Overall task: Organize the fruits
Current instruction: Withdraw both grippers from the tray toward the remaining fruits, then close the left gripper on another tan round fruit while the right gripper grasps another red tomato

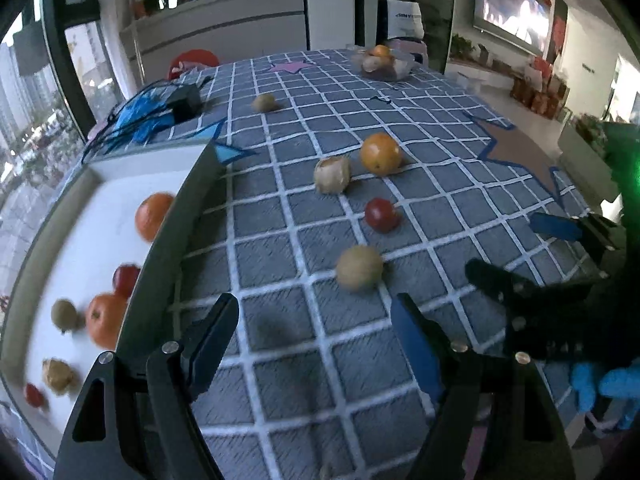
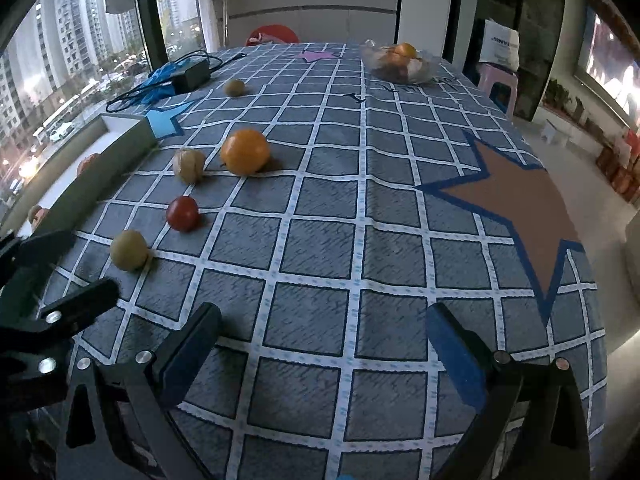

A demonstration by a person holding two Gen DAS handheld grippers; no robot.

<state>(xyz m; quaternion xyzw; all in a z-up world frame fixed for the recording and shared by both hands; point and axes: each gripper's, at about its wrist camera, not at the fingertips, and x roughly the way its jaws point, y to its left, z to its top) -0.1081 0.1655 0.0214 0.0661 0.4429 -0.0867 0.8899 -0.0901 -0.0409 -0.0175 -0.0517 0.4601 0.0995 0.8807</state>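
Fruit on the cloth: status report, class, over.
Left claw and right claw open, empty. Yellow-green fruit loose ahead of left claw. Tray alongside. Path unobstructed.

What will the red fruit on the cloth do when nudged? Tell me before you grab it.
The red fruit looks round and smooth, so it would likely roll across the flat checked cloth if nudged. Its glossy skin may slip between the fingers. It seems small beside the orange, so probably light. Both grippers are open and holding nothing.

Loose fruits: orange [image 2: 244, 151], walnut-like fruit [image 2: 189, 165], red fruit [image 2: 183, 213], yellow-green fruit [image 2: 129, 249], mid-left.
Tray [image 1: 168, 216]: white, fruit-filled, left.
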